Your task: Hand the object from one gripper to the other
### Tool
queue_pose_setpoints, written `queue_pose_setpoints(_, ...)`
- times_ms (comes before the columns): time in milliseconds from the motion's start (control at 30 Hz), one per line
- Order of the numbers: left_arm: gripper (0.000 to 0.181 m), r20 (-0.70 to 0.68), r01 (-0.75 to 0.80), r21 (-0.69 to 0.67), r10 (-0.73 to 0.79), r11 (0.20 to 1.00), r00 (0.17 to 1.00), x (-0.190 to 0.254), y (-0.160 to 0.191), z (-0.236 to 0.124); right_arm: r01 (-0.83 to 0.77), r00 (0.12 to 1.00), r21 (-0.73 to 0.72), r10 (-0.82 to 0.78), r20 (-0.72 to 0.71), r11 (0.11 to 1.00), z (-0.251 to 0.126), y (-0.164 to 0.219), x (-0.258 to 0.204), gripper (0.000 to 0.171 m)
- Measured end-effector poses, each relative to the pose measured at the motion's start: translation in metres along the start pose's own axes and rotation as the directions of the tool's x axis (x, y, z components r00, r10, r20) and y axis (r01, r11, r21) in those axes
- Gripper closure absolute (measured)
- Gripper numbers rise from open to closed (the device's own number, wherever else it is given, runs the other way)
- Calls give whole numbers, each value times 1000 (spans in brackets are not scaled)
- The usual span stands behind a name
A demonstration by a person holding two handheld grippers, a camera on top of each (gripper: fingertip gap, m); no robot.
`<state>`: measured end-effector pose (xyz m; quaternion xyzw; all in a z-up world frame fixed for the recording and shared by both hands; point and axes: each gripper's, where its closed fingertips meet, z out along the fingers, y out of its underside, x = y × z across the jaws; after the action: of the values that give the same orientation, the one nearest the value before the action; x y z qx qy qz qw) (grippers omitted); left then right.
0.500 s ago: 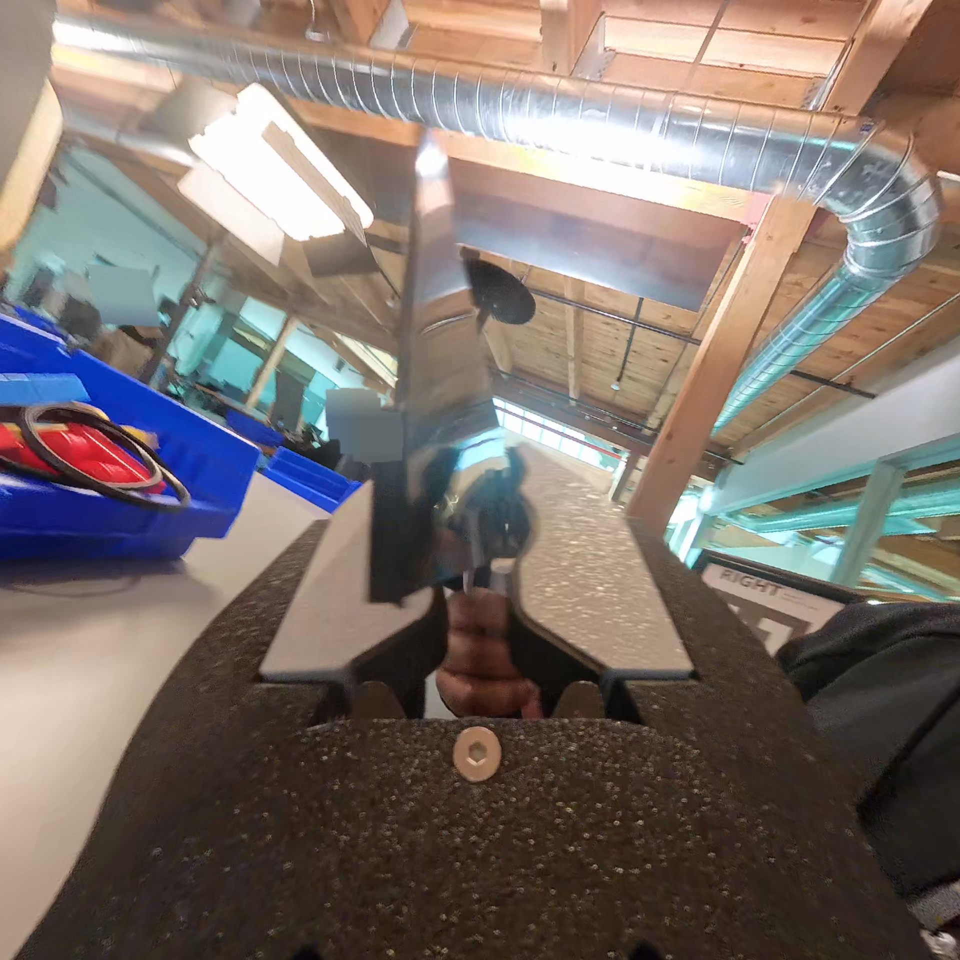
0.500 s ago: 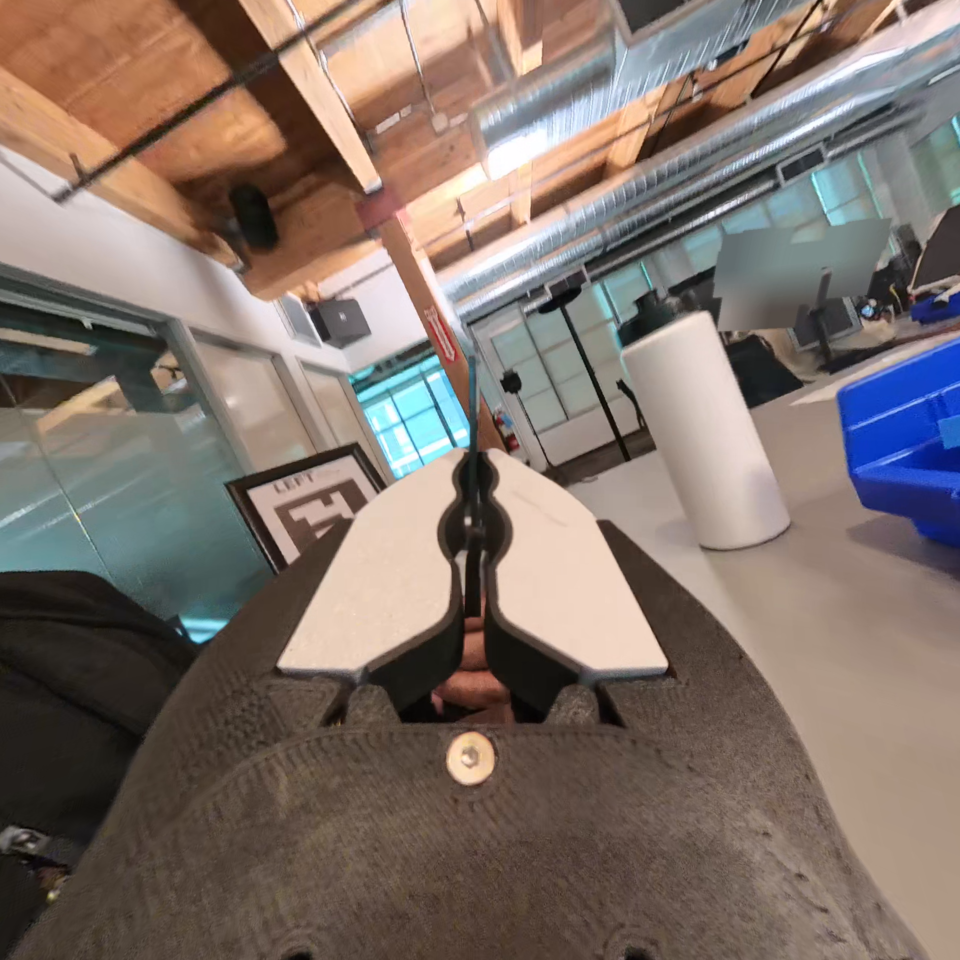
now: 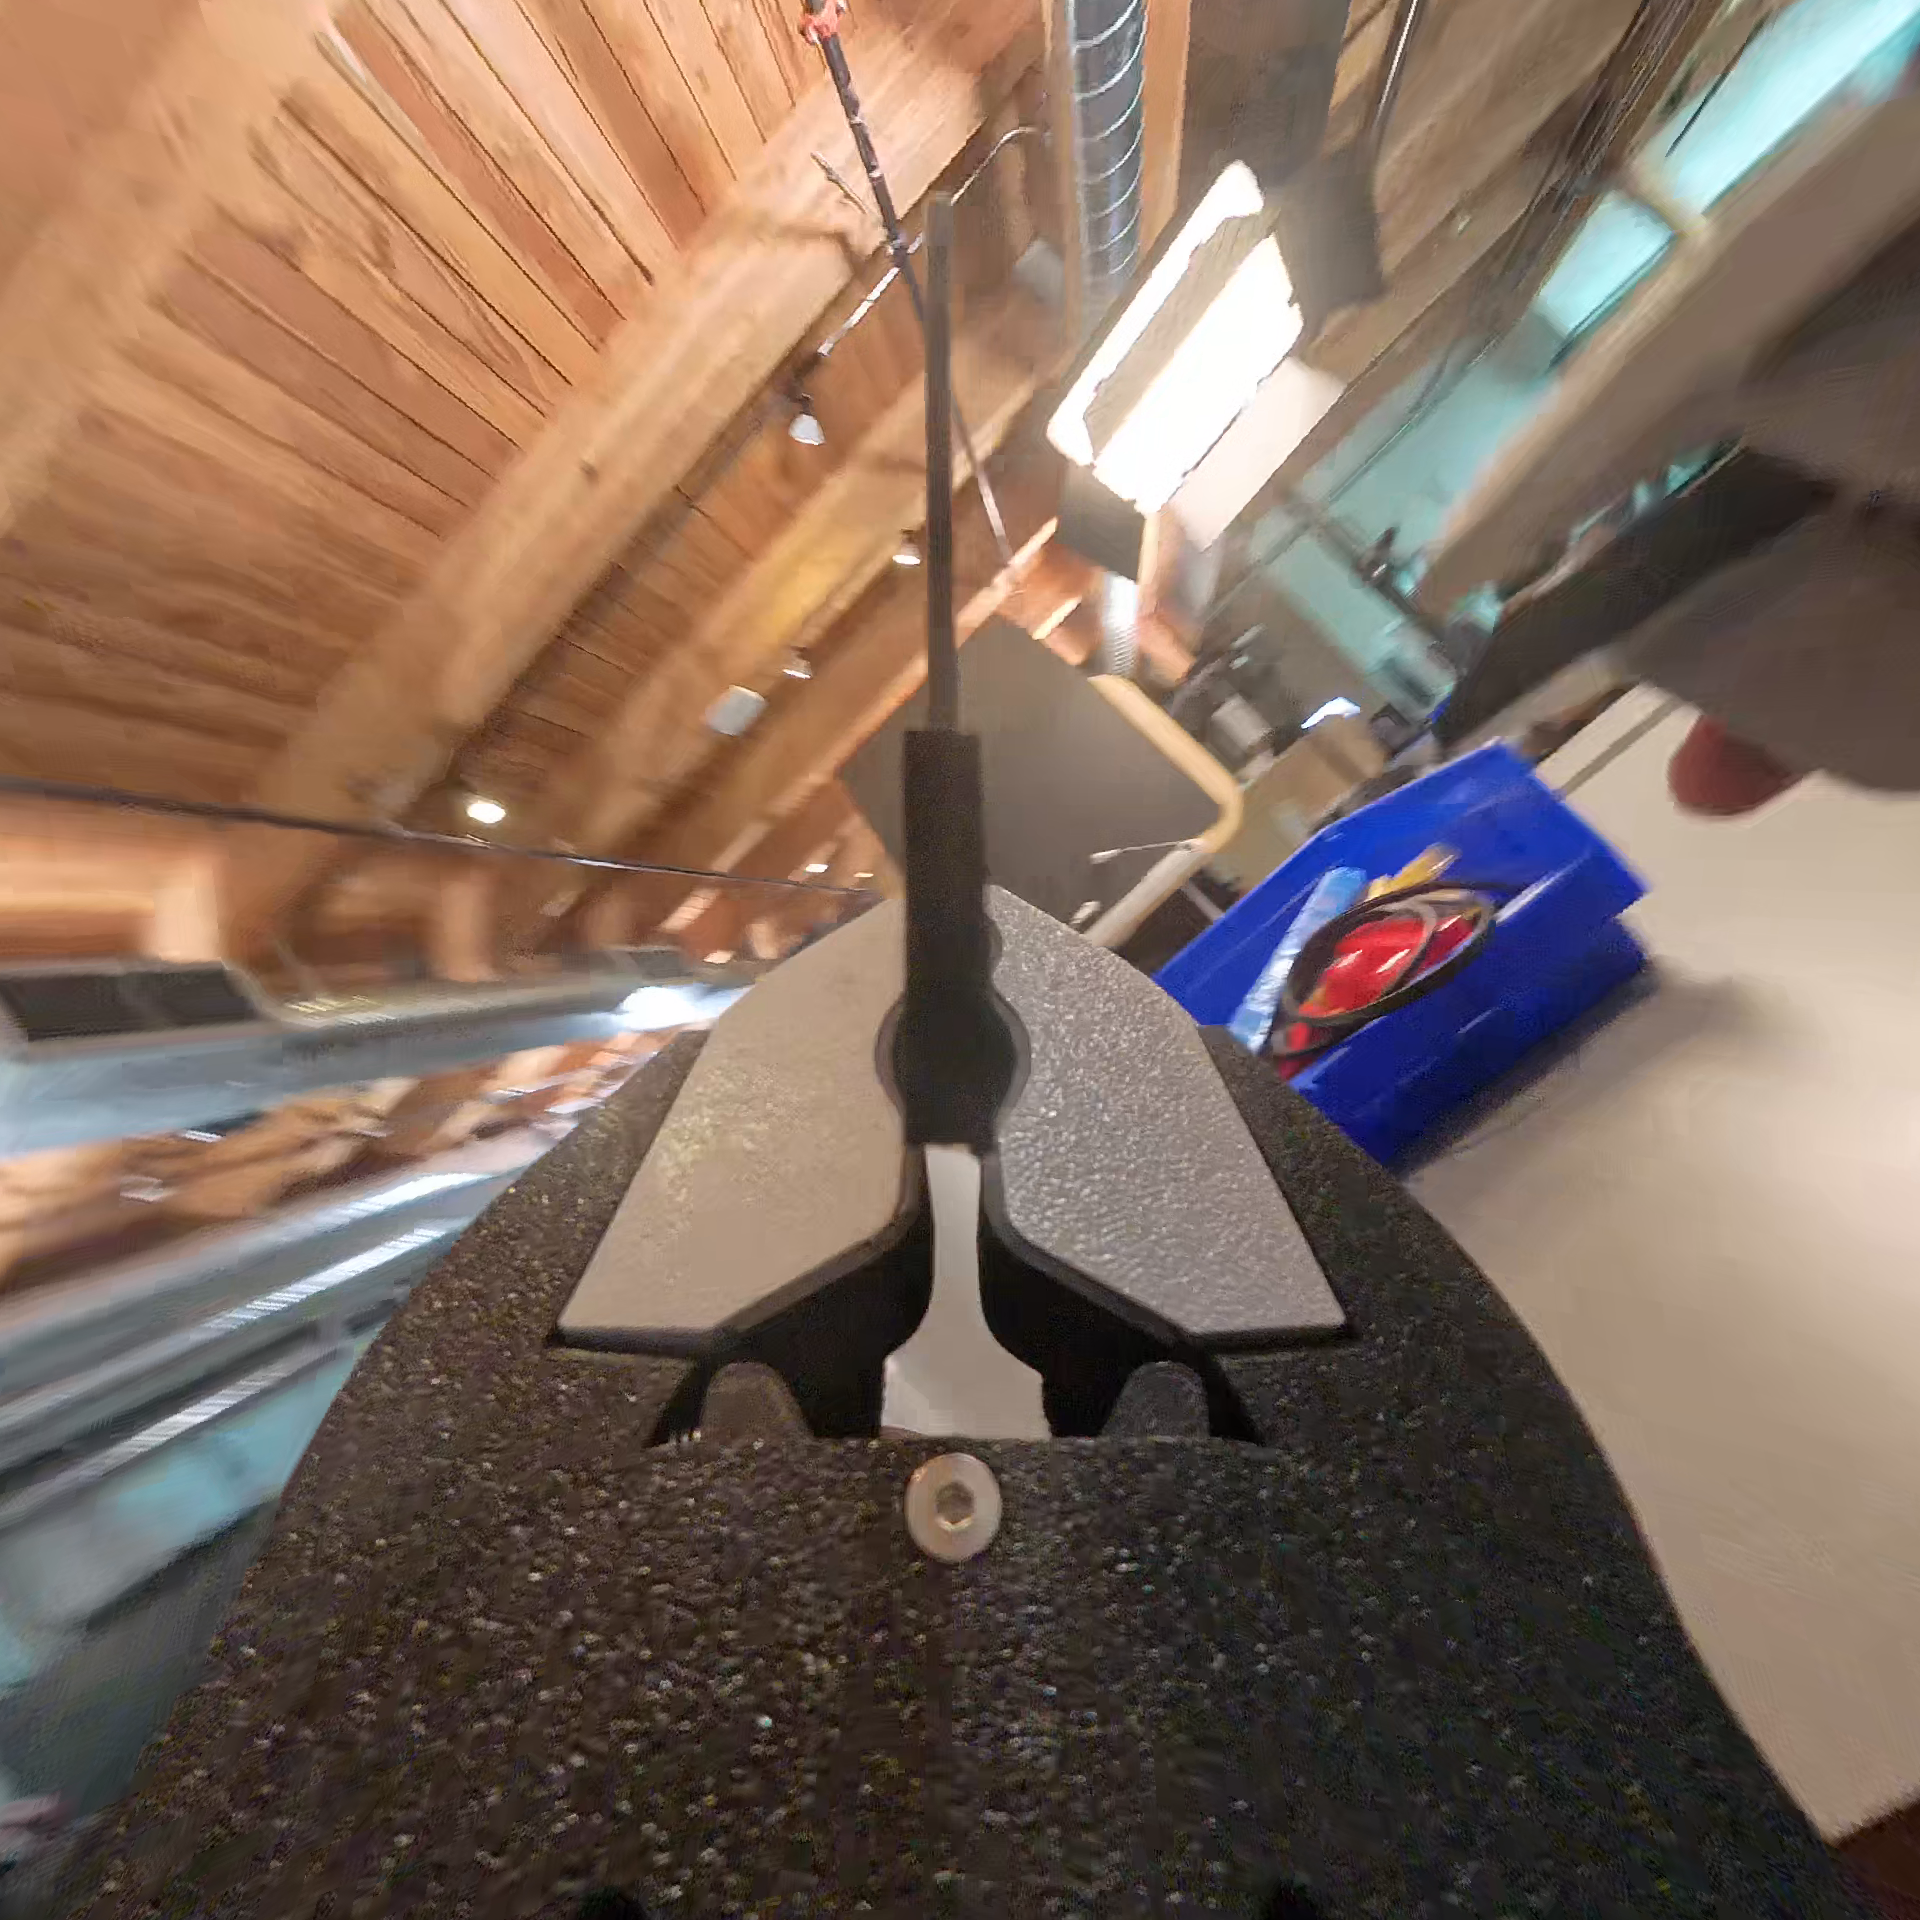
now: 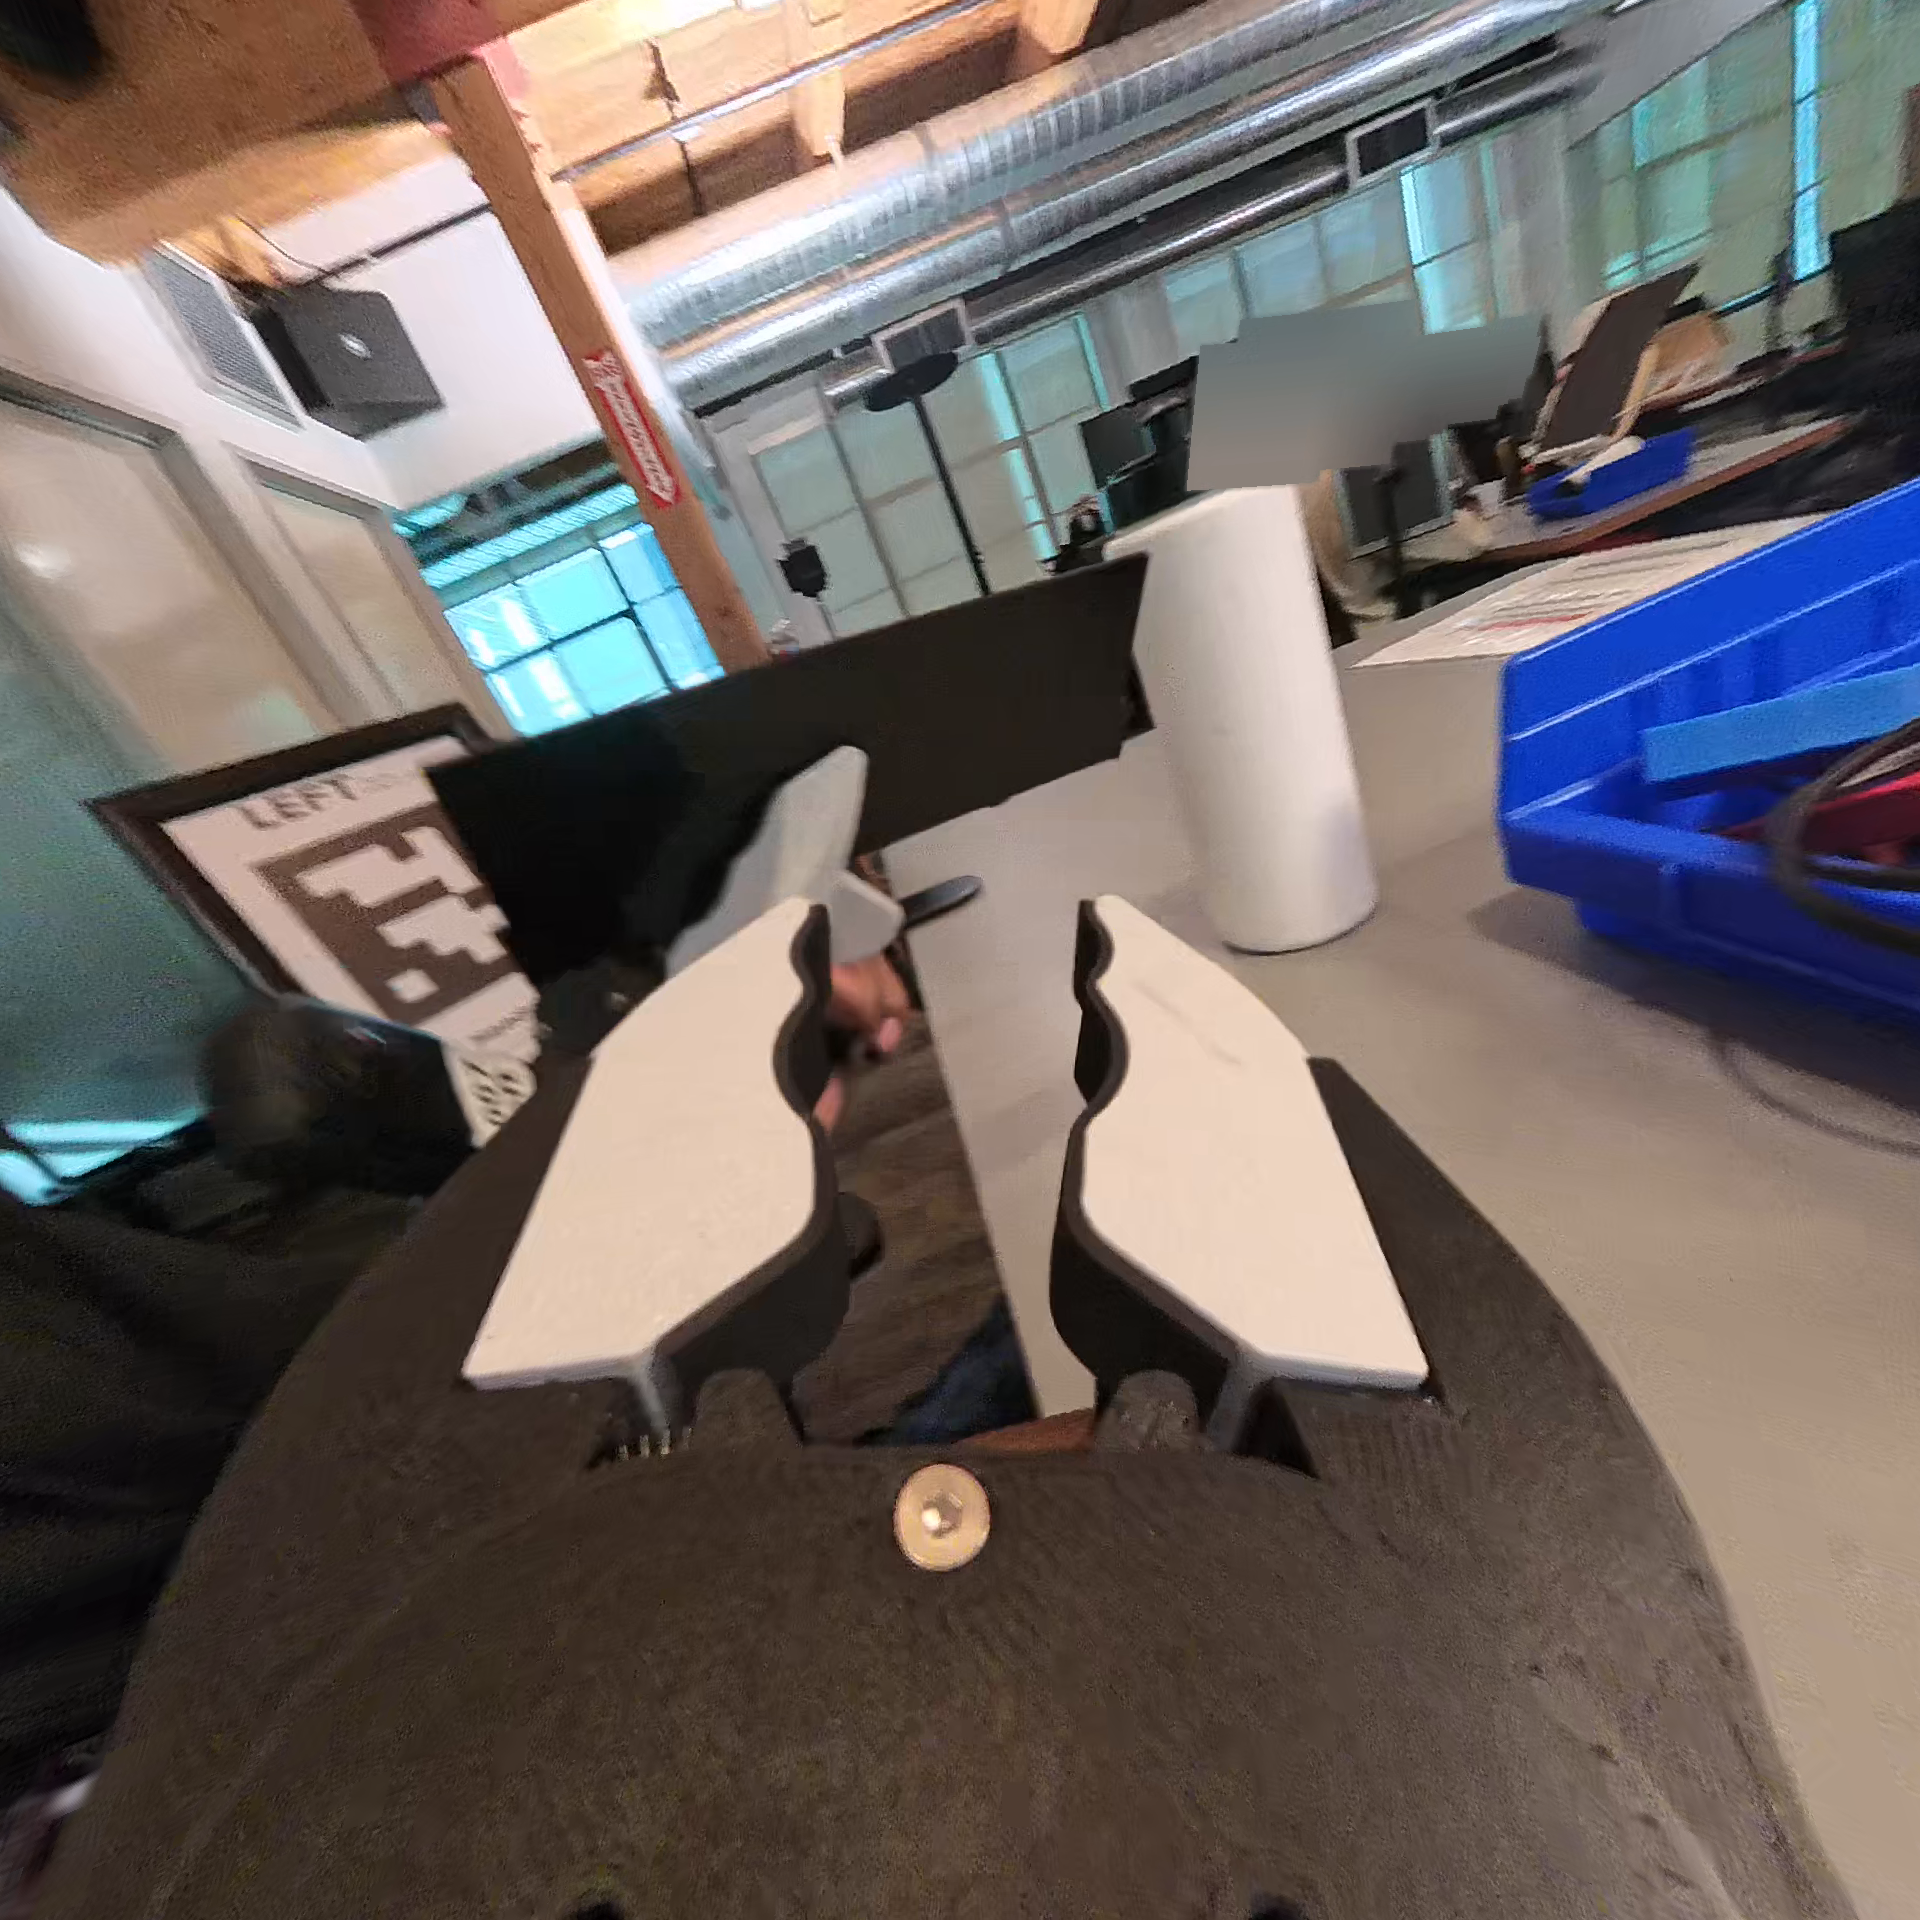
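The left tongs point(image 3: 951, 1049) clench a thin, flat black blade point(image 3: 940, 831) by its thicker lower part, edge-on and pointing straight ahead. The right tongs point(image 4: 951, 997) gape empty. It looks light, stiff and slippery; best gripped on its flat faces.

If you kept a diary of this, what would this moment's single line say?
left gripper: shut on flat black tool | right gripper: open, empty | handover: tool now in left
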<state>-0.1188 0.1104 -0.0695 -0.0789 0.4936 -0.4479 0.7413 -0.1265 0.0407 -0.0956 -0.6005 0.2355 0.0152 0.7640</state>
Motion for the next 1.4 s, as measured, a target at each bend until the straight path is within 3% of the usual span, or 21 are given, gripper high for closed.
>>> queue_pose_setpoints(167, 177, 83, -182, -38, 185, 982, 979, 24, 0, 5, -5, 996, 26, 3, 88, 1000, -5, 0, -50, 105)
queue_pose_setpoints(300, 177, 88, -223, -39, 225, 974, 970, 41, 1, 11, 39, 999, 10, -39, -16, 999, -9, 7, -53, 92)
queue_pose_setpoints(400, 178, 76, -264, -5, 264, 964, 961, 53, -6, 14, -5, 995, 10, 6, -96, 1000, -10, 14, -39, 93)
queue_pose_setpoints(467, 178, 45, -282, 39, 281, 958, 959, 65, -13, 13, -53, 992, -7, 52, -119, 999, -9, 23, -31, 109)
queue_pose_setpoints(533, 162, -22, -275, 103, 278, 956, 960, 80, -18, 10, -63, 986, -10, 61, -155, 998, -11, 28, -21, 145)
queue_pose_setpoints(633, 138, -121, -235, 140, 252, 962, 960, 90, -17, 10, -47, 978, 44, 55, -204, 998, -22, 20, 0, 166)
queue_pose_setpoints(667, 128, -142, -208, 164, 232, 964, 962, 90, -18, 9, -42, 981, 79, 56, -188, 996, -27, 13, 2, 169)
queue_pose_setpoints(800, 129, -283, 100, 219, -35, 971, 959, 82, -25, 3, 64, 973, 167, -25, -229, 984, -53, -14, 17, 169)
queue_pose_setpoints(867, 133, -376, 363, 175, -279, 915, 884, 72, -28, 3, 108, 972, 193, -63, -225, 975, -63, -24, 19, 169)
queue_pose_setpoints(1000, 118, -431, 749, 7, -674, 662, 600, 44, -19, 15, 140, 985, 212, -114, -130, 967, -75, -35, 13, 170)
queue_pose_setpoints(1100, 109, -453, 874, -69, -796, 481, 402, 25, -7, 19, 169, 983, 160, -156, -92, 973, -82, -35, 12, 169)
queue_pose_setpoints(1167, 109, -520, 899, -133, -802, 418, 296, 22, -6, 18, 202, 978, 103, -196, -71, 974, -86, -30, 12, 169)
queue_pose_setpoints(1233, 108, -584, 877, -208, -774, 434, 244, 28, -9, 14, 233, 972, 54, -232, -25, 971, -88, -23, 7, 169)
queue_pose_setpoints(1400, 111, -709, 720, -310, -655, 621, 260, 65, -16, -7, 341, 932, 10, -339, 132, 940, -84, -3, -16, 169)
